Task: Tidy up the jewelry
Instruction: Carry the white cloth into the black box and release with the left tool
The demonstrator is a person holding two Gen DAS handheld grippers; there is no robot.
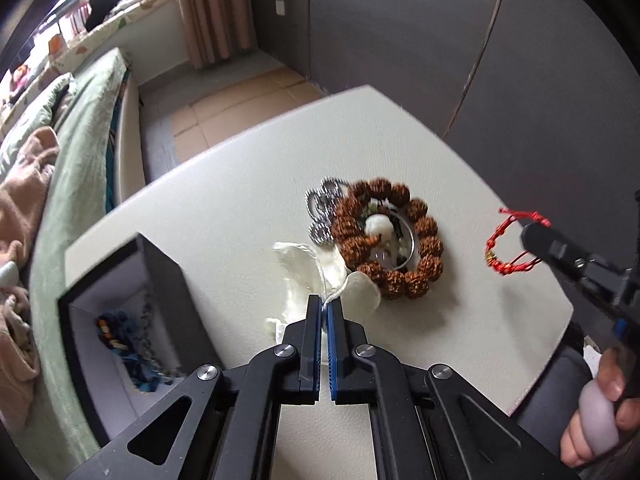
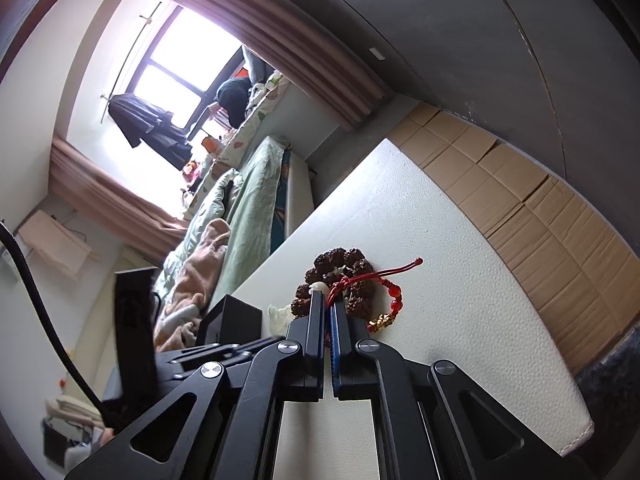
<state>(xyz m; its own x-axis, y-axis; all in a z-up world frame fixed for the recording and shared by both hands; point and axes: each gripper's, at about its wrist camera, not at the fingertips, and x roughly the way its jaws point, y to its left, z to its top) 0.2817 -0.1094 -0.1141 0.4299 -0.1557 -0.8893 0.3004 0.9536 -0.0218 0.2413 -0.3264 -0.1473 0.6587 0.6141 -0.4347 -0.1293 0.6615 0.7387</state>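
Left tool (image 1: pixel 324 303) closed on the drawstring of a cream pouch (image 1: pixel 308 276); right tool (image 2: pixel 329 300) closed on a red cord bracelet (image 2: pixel 376 292) above the tabletop (image 1: pixel 240 184).

A ring of knobbly brown seed beads (image 1: pixel 390 238) lies flat on the white bench at frame centre in the left wrist view, circling a shiny metal bangle (image 1: pixel 404 246) and a small white carved piece (image 1: pixel 378 226), with a silver linked chain (image 1: pixel 320 210) touching its left edge. Just below-left lies a crumpled cream drawstring pouch (image 1: pixel 316 276). At lower left, an open black box (image 1: pixel 132 316) holds blue beaded strands, and a red knotted cord bracelet (image 1: pixel 508 246) with gold beads hangs above the bench at right.
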